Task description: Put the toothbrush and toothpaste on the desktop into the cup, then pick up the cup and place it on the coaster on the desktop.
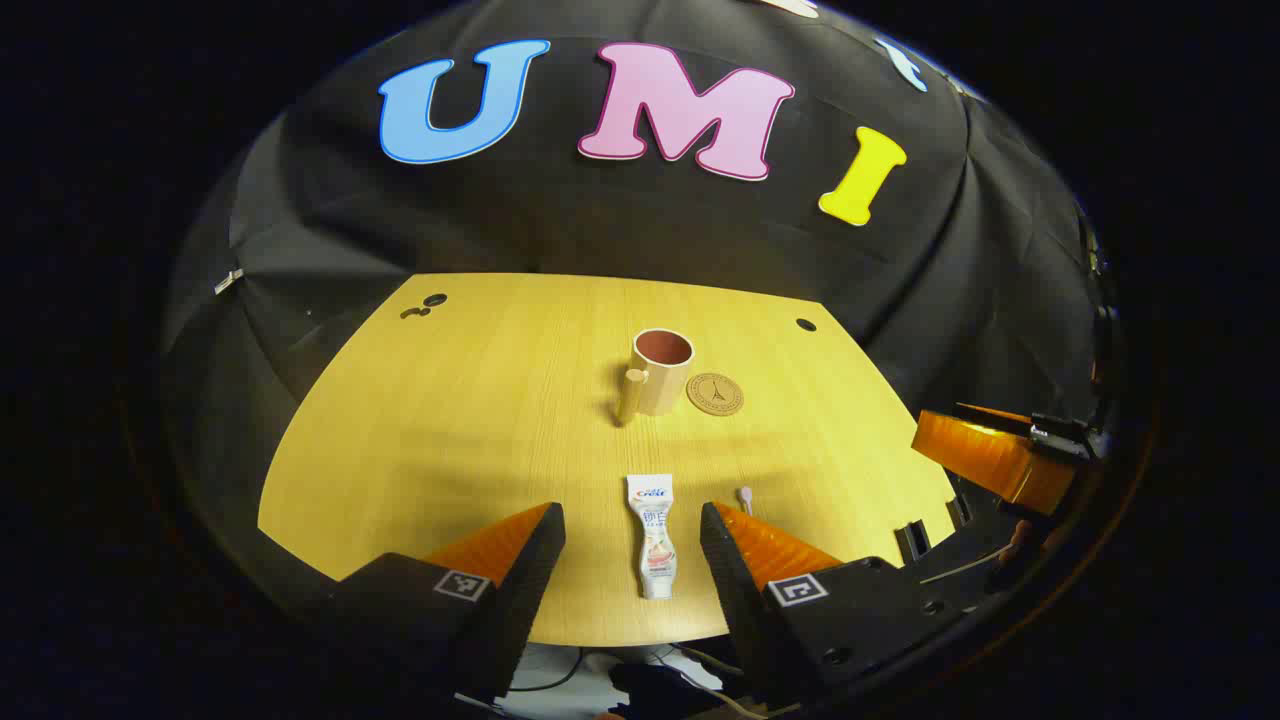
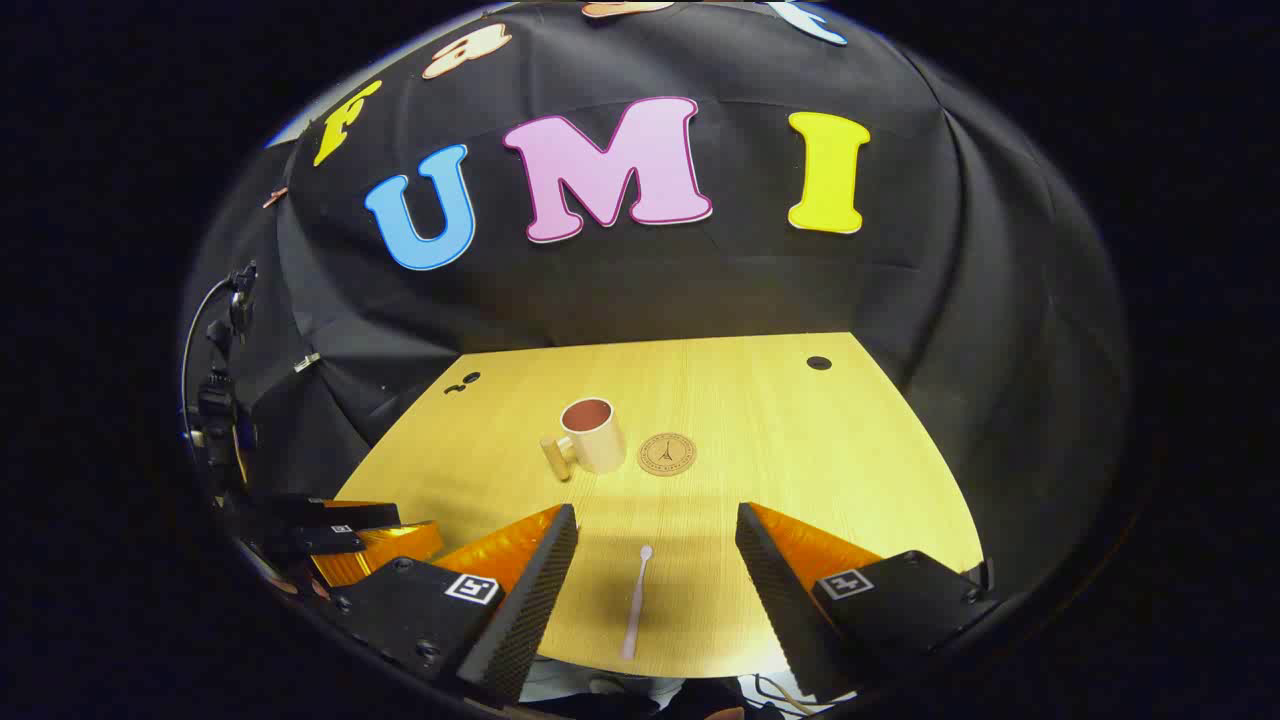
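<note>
Yellow wood-grain desktop point(image 1: 450, 420) fills the booth floor of both views, with black cloth hanging behind it, and everything the task needs lies on it untouched. In the left gripper view the left gripper point(image 1: 632, 530) hovers with its fingers spread wide on either side of the toothpaste point(image 1: 654, 535), a small white tube lying flat near the front edge, cap end toward the camera; it looks light and soft-walled, so a squeeze across the flatter printed middle should hold, while the crimped tail would likely fold and the glossy skin may slip. Blue and red brand lettering sits at the far end of the tube, too small to read with certainty. In the right gripper view the right gripper point(image 2: 655, 560) is likewise open and empty, its fingers apart around the toothbrush point(image 2: 636, 602), a thin pale stick lying lengthwise, head pointing away; it seems stiff and very light, low on the wood, so pinching mid-handle is probably safest. Farther back stands the cup point(image 2: 594, 435), beige outside, reddish inside, upright, handle toward the left, apparently rigid and empty. Just beside it on its right lies the round coaster point(image 2: 667, 453), brown, with a tower emblem and ring lettering too small to read
</note>
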Demonstrator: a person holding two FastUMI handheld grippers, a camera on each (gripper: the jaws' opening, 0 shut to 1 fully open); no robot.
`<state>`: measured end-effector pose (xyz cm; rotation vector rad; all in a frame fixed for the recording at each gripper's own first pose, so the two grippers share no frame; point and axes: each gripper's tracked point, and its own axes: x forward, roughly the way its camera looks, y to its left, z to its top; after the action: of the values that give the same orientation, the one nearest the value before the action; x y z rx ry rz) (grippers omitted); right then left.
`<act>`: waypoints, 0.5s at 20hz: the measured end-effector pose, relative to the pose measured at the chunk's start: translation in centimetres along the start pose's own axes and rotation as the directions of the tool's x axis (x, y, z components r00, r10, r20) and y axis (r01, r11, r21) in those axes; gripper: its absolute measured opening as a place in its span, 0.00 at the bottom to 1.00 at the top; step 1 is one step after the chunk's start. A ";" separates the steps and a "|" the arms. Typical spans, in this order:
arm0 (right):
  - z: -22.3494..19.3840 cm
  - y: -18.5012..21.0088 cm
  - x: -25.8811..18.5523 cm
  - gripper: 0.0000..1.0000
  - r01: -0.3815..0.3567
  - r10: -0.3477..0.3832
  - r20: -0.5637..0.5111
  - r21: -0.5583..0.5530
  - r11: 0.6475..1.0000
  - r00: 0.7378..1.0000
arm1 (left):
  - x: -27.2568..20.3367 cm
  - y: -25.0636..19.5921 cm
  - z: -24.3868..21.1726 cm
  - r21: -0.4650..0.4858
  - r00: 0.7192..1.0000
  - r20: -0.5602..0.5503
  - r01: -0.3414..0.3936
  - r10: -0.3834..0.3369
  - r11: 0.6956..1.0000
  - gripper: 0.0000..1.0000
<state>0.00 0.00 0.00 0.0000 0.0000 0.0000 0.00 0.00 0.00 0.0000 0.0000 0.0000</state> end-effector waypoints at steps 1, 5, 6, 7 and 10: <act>-0.1 -0.1 0.0 0.98 0.001 -0.001 -0.004 0.002 1.000 1.000 | 0.1 0.0 0.0 0.002 1.000 -0.002 -0.001 0.001 1.000 0.85; -0.5 -0.2 0.4 0.98 0.006 -0.006 -0.017 0.003 1.000 1.000 | 0.7 -0.6 -0.1 0.004 1.000 -0.012 0.011 -0.011 1.000 0.85; -0.5 -0.1 0.4 0.98 0.008 -0.008 -0.016 0.004 1.000 1.000 | 0.9 -0.7 -0.2 0.006 1.000 -0.015 0.012 -0.012 1.000 0.86; -0.2 -0.2 0.4 0.98 0.010 -0.010 -0.010 0.009 1.000 1.000 | 0.9 -0.8 -0.2 0.009 1.000 -0.018 0.014 -0.014 1.000 0.86; -0.4 -0.7 0.2 0.98 0.015 -0.015 -0.010 0.014 1.000 1.000 | 1.1 -0.9 -0.4 0.019 1.000 -0.026 0.016 -0.016 1.000 0.85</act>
<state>0.18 -0.66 -0.39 0.0143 0.0100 -0.0147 1.14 -0.89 -0.42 0.0188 0.0263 -0.0160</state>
